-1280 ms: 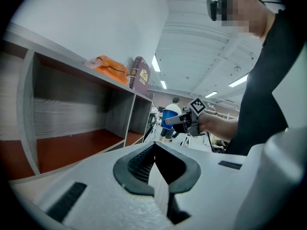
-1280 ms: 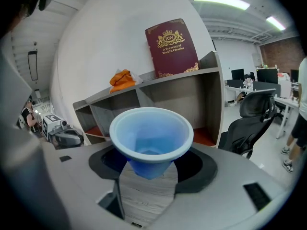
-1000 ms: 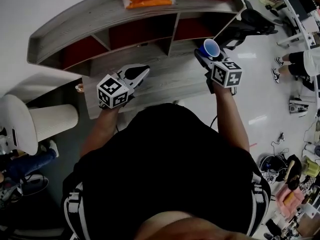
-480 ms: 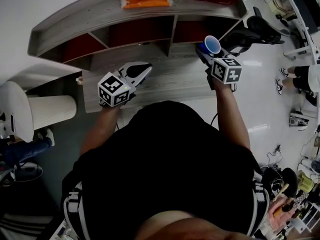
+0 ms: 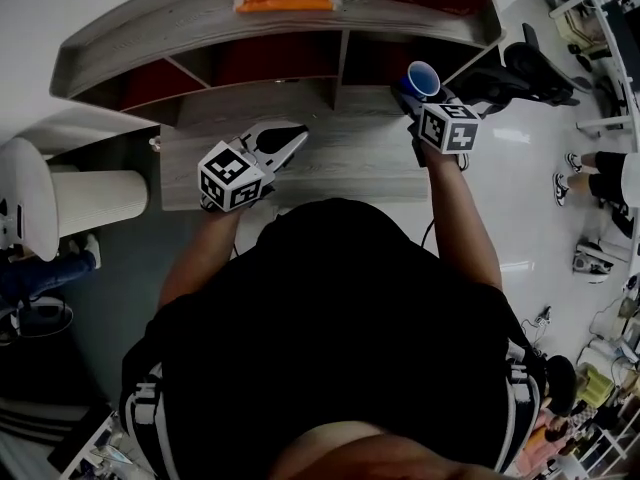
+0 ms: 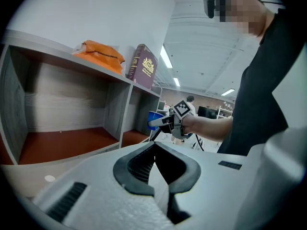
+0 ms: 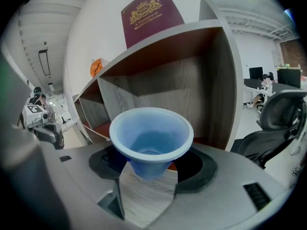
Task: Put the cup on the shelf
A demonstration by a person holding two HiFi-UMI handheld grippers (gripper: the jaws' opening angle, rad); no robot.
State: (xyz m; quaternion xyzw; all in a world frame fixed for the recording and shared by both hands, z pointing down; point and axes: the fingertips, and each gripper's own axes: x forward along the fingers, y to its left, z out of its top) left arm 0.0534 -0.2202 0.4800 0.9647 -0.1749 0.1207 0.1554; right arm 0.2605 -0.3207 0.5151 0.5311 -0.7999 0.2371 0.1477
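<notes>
Right shelf bay (image 7: 177,95) open ahead, hemmed by side walls (image 7: 229,95).

**Left gripper closed and empty, facing the shelf unit.**

The white left gripper (image 6: 154,145) has its black-lined jaws meeting at the tips, with nothing between them. Beyond stands a grey wood-grain shelf unit (image 6: 116,111) with reddish-brown compartment floors. An orange plastic packet (image 6: 98,54) and an upright dark red book (image 6: 144,67) sit on top. To its right, the right gripper (image 6: 160,122) holds a blue plastic cup (image 6: 154,116).
</notes>
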